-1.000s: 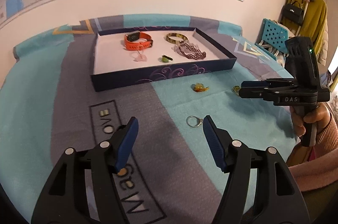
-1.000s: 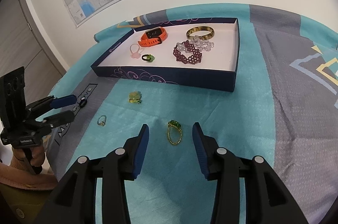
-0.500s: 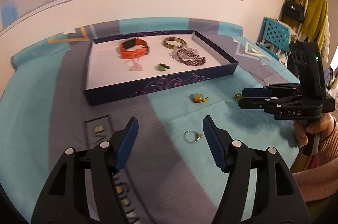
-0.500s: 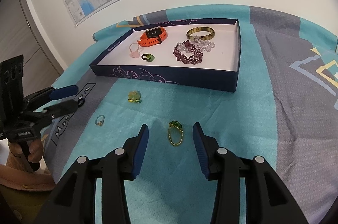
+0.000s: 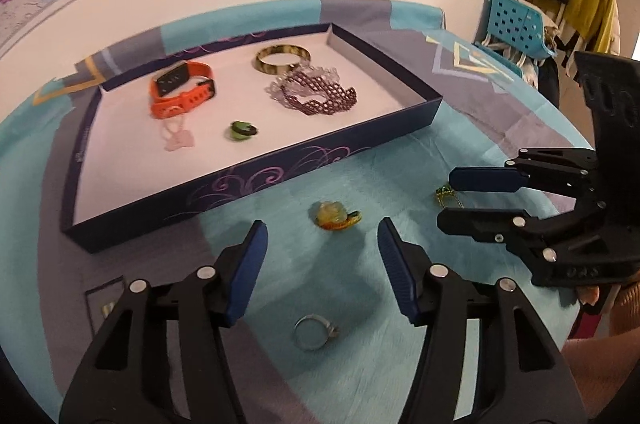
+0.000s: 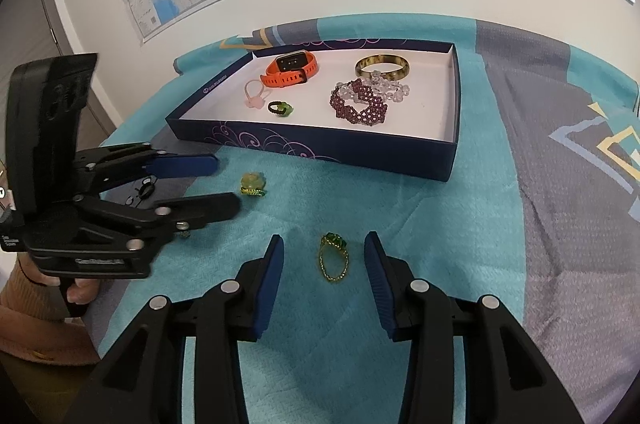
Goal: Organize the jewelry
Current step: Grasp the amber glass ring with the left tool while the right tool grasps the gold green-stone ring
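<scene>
- Three rings lie on the cloth [image 6: 460,224], before the box's [image 6: 320,154] front wall.
- The gold ring [image 6: 334,260] lies between the wide right claw's [image 6: 324,264] fingers, long axis pointing to the box.
- The left claw [image 5: 320,252], also wide, has the silver ring [image 5: 316,332] just beneath it.

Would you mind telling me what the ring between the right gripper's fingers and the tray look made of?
Ring: gold-toned metal, probably, with a beaded-looking band and a glossy green stone, glass or gem unclear. Tray: likely cardboard, matte navy walls with printed swirls, white lining.
</scene>
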Demonstrator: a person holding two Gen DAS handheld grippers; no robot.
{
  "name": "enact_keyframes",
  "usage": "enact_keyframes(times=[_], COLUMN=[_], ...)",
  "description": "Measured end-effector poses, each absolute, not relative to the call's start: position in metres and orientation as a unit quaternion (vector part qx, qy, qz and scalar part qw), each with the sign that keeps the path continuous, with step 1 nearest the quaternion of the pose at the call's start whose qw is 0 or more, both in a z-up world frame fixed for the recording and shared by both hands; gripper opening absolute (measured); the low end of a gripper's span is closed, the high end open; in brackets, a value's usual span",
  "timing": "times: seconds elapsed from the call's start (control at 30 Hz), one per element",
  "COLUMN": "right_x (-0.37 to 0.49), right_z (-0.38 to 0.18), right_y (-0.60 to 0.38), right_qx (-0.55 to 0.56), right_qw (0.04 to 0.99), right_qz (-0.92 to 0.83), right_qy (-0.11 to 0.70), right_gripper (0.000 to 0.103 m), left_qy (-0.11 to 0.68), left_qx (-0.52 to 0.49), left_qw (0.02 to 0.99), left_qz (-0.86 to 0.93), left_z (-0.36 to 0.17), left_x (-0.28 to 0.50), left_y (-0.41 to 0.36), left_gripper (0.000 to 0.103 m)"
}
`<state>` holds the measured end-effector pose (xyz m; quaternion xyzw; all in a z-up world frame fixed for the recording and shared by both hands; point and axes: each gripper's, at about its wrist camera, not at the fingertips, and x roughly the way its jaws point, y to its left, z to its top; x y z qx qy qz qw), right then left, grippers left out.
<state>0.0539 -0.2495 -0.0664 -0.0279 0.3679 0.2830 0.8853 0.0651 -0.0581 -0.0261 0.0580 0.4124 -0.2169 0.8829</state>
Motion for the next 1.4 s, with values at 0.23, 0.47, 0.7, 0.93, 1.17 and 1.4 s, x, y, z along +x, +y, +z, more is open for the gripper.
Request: enact_keyframes(times=[0.23,0.47,0.7,0.93,1.17,1.4], right_x=[0.055,0.054,0.054,0.054,0.055,0.054], right_z=[-0.067,-0.066,-0.066,-0.066,-0.067,-0.068], right_y=[-0.250,-0.250,-0.249,-0.246,-0.245,-0.243], right_qx=[-0.024,-0.026,-0.030,-0.036,-0.043,-0.057], right_qw=[0.885,0.885,0.886,0.886,0.888,0.890], right_qz=[0.285,0.286,0.283,0.281,0.275,0.265], right_qy=[0.368,0.367,0.366,0.366,0.367,0.367], right_gripper=[0.040,0.040,0.040,0.039,0.027,0.015], left_qy=[0.423,0.423,0.422,0.423,0.423,0.424], left_qx=[0.050,0.053,0.054,0.044,0.042,0.035], left_qw=[0.877,0.878,0.879,0.880,0.882,0.883], left_qz=[-0.223,-0.217,-0.215,-0.211,-0.205,-0.199], left_z=[-0.029,-0.029,-0.030,-0.030,-0.030,-0.029], left_x=[0.072,0.072,0.073,0.074,0.073,0.072], left_y=[-0.067,-0.069,-0.068,-0.064,-0.063,-0.059], left_gripper=[0.045,0.045,0.045,0.038,0.034,0.021])
